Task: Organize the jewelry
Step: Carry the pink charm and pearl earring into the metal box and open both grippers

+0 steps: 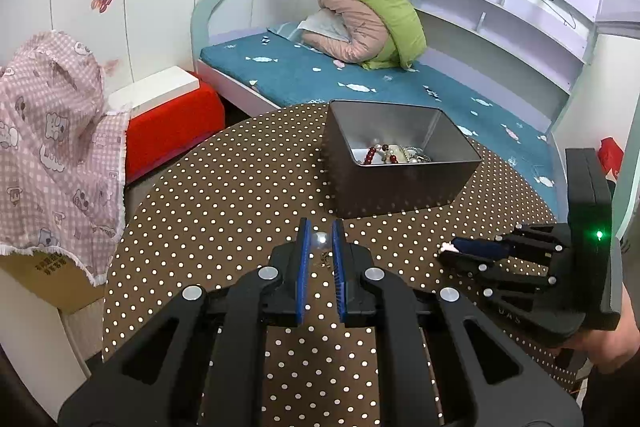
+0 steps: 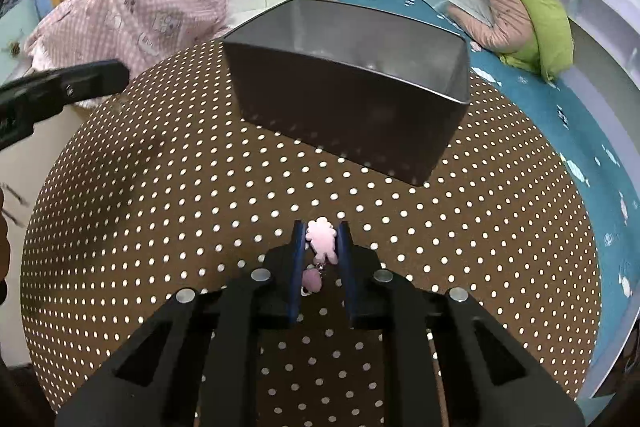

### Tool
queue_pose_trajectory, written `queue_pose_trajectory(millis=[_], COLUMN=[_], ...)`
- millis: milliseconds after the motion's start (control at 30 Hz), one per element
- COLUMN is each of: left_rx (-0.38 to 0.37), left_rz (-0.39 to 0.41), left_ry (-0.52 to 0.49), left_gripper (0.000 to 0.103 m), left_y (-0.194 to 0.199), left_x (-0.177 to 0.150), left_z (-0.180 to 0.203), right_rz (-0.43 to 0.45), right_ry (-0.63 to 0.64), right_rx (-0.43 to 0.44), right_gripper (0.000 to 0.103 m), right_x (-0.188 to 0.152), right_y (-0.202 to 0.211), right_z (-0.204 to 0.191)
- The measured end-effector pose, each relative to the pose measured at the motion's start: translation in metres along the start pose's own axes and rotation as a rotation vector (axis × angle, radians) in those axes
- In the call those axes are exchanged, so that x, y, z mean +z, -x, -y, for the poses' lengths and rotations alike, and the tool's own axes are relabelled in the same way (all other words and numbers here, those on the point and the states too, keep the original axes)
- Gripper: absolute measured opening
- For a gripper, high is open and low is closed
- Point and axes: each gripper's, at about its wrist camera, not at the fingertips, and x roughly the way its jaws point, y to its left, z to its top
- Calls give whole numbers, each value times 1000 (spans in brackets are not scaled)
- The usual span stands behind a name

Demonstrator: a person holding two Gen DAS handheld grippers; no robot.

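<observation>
The pearl piece (image 1: 321, 239) sat between the tips of the left gripper (image 1: 321, 241), its round bead caught by the two blue pads with a small metal fitting trailing back toward the gripper body. The pink charm (image 2: 322, 237) lay likewise between the tips of the right gripper (image 2: 322, 239), with a smaller pink bead hanging behind it on a short link; the jaws there stood narrowly parted and pressed against the charm's sides, so both tools appeared closed on their pieces rather than merely straddling them, though neither view showed whether the pieces were clear of the cloth.

Outward from each piece, the grey metal tin (image 1: 400, 155) stood straight ahead of both tools on the dotted tablecloth (image 1: 224, 211). From the left gripper it lay ahead and slightly to the right, with its open top visible and red beads and pearl strands (image 1: 390, 155) already heaped on its floor. From the right gripper it lay directly ahead, presenting a corner and tall wall, so its contents were hidden from that side.

The right gripper seemed the nearer, the tin's wall just beyond its tips. As a judgement, the coming move turned on height: either piece had to rise over the tin's rim before release, and the two tools, close beside each other, would need to go in turn.
</observation>
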Motion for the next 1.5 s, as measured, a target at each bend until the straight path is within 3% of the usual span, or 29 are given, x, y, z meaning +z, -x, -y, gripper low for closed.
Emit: queue_pose_trajectory(millis=[233,567,733,967,1267,1333,1400,1433,1500], left_rx=[-4,-11,-38,-147,-172,-173,-152,-147,-130], left_rz=[22,108,160,138,41,32,43,46,57], left_ry=[-2,-32,-75,-55,-11,5,10,10,14], left_gripper=[11,11,11,11,12,21,44,47,71], left_y=[8,29,34,4,-48,-51,-51,-50,-46], left_x=[2,37,71,117,135,134,135,134,133], left_z=[-1,0,13,26,27,25,23,23,21], right_rz=[87,265,312,295,196,175,172,170,173], right_ry=[-42,-33,-37,-76,-153,-172,-184,-192,-206], right_rx=[38,57,63,115,175,187,185,189,189], right_gripper=[14,15,15,15,17,18,26,29,29], right_x=[6,69,105,134,145,144,143,142,139], right_y=[37,99,104,85,40,34,33,33,35], right_z=[7,16,32,51,61,64,66,67,69])
